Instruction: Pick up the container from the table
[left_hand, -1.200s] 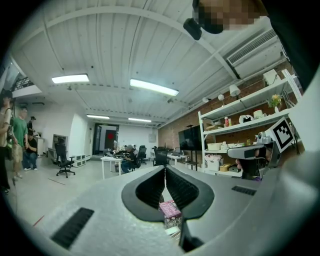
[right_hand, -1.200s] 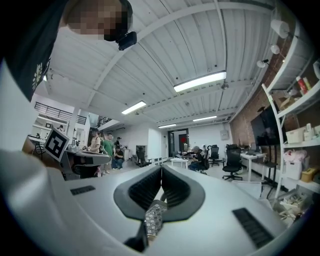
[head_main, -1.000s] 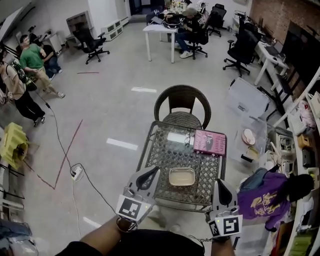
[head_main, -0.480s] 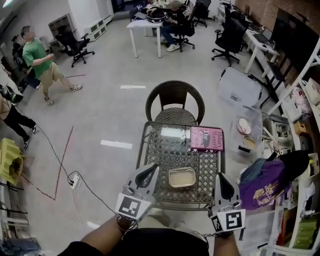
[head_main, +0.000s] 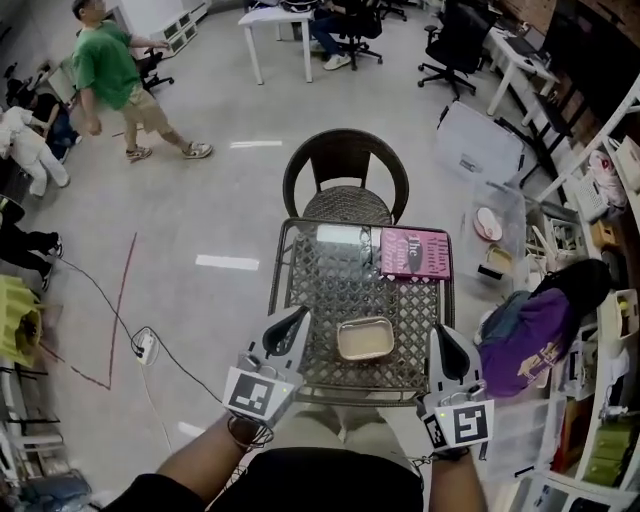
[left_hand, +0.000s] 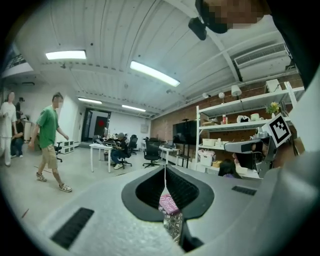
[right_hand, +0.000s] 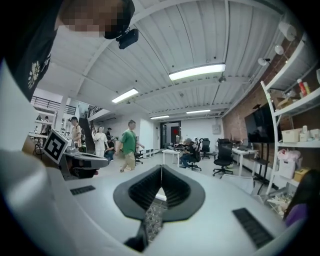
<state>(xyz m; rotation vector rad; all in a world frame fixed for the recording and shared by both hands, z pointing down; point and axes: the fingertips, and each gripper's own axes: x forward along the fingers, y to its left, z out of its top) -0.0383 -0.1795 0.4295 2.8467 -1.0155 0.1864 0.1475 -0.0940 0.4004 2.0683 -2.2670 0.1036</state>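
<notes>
The container (head_main: 365, 338) is a shallow beige rectangular tub on the metal lattice table (head_main: 318, 300), near its front edge. In the head view my left gripper (head_main: 297, 317) hangs over the table's front left corner, a little left of the container and apart from it. My right gripper (head_main: 441, 335) hovers at the front right corner, right of the container. Both are shut with nothing held. In the left gripper view the left gripper (left_hand: 165, 169) has its jaws meeting at the tips. The right gripper view shows the right gripper (right_hand: 161, 169) the same way. Neither gripper view shows the container.
A pink book (head_main: 413, 252) and a flat white item (head_main: 343, 236) lie at the table's far side. A wicker chair (head_main: 345, 180) stands behind it. A person in purple (head_main: 525, 335) crouches at the right by shelves. A person in green (head_main: 115, 70) walks at far left.
The view has tilted down and nearer the table. Both grippers hold about the same places beside the container. The person in green has walked rightward across the floor.
</notes>
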